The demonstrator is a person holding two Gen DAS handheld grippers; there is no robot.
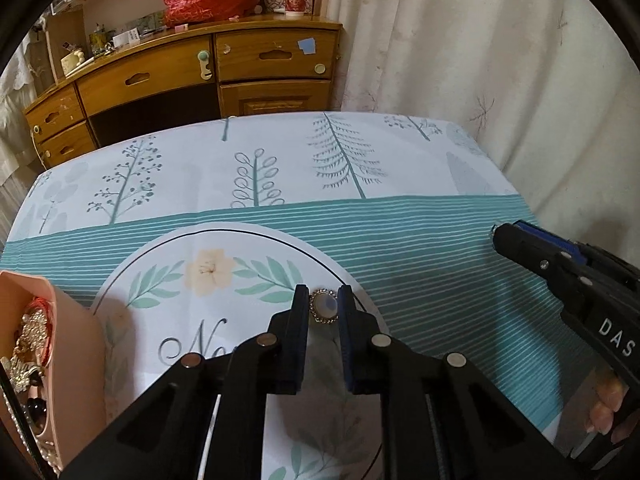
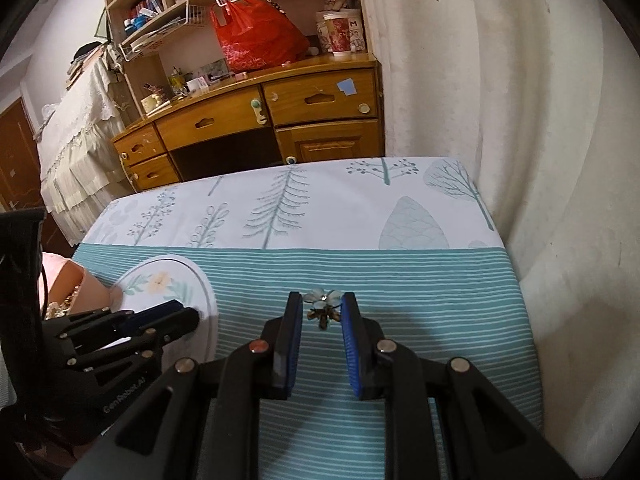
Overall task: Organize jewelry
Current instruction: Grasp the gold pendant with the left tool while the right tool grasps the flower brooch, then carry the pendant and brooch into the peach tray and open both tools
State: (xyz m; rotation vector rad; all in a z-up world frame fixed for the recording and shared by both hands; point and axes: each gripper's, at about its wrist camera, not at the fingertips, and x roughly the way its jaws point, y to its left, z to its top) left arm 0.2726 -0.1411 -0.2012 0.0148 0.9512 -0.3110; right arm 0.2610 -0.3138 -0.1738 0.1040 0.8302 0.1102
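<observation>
An oval pearl-like brooch with a gold rim [image 1: 324, 306] lies on a round white floral mat [image 1: 168, 248], and my left gripper [image 1: 323, 300] is shut on it, a pad touching each side. In the right wrist view my right gripper [image 2: 321, 301] is shut on a pale blue flower brooch with a dark gold cluster [image 2: 323, 307], held over the striped tablecloth [image 2: 420, 300]. The right gripper [image 1: 496, 236] also shows at the right of the left wrist view. The left gripper [image 2: 194, 316] sits at the mat's edge [image 2: 208, 284].
A pink box [image 1: 70, 320] holding several gold and pearl pieces stands left of the mat, also seen as the pink box [image 2: 86, 286]. A curtain [image 1: 500, 80] hangs along the table's right side. A wooden desk [image 2: 280, 120] with a red bag stands beyond the far edge.
</observation>
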